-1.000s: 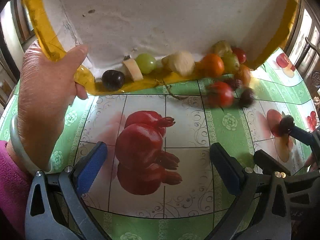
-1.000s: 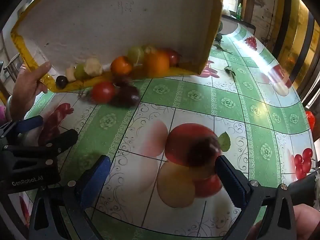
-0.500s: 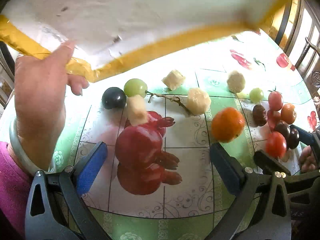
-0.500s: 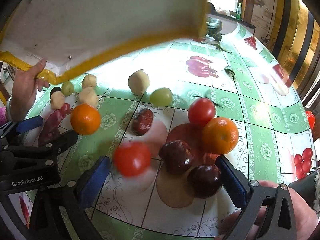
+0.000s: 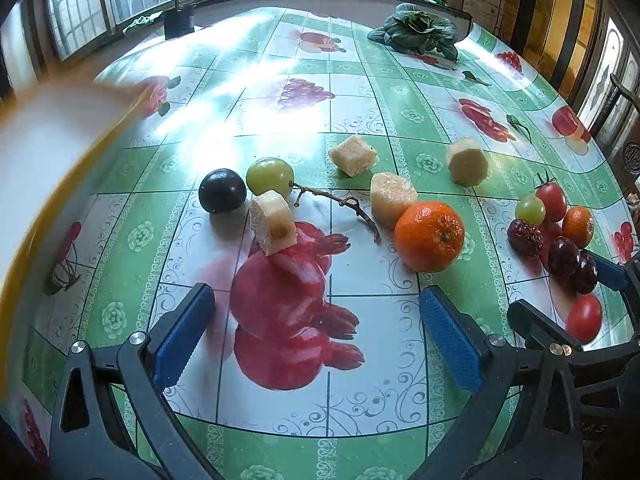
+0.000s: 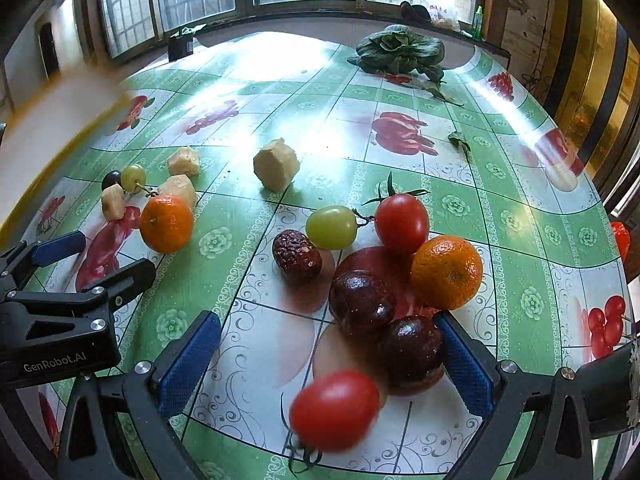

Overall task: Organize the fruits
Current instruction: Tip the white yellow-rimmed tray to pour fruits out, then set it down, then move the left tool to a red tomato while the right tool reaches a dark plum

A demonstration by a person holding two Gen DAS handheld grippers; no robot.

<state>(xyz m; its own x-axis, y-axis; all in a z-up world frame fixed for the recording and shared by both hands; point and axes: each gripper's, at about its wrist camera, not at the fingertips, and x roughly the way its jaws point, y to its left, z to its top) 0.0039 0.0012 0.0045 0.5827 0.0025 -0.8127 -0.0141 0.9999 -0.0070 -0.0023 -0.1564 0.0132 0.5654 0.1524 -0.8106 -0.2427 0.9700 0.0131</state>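
- Left wrist view: left gripper point(image 5: 316, 336) spread wide, holding nothing, low over the tablecloth point(image 5: 360, 92). Ahead lie a dark plum point(image 5: 222, 196), a green grape point(image 5: 269, 177) on a bare stem, pale cut chunks point(image 5: 273, 222) and a mandarin point(image 5: 429, 236). A blurred white tray point(image 5: 44, 168) sits at far left.
- Right wrist view: right gripper point(image 6: 328, 364) also wide open, gripping nothing. A blurred cherry tomato point(image 6: 334, 410) lies between its fingers; a dark plum pair point(image 6: 386, 324) sits just beside the right pad. A jujube point(image 6: 297, 256) and second mandarin point(image 6: 447, 272) crowd close.
- Judgement: take the isolated tomato first; close gently, centred, as round fruit may roll or bruise.
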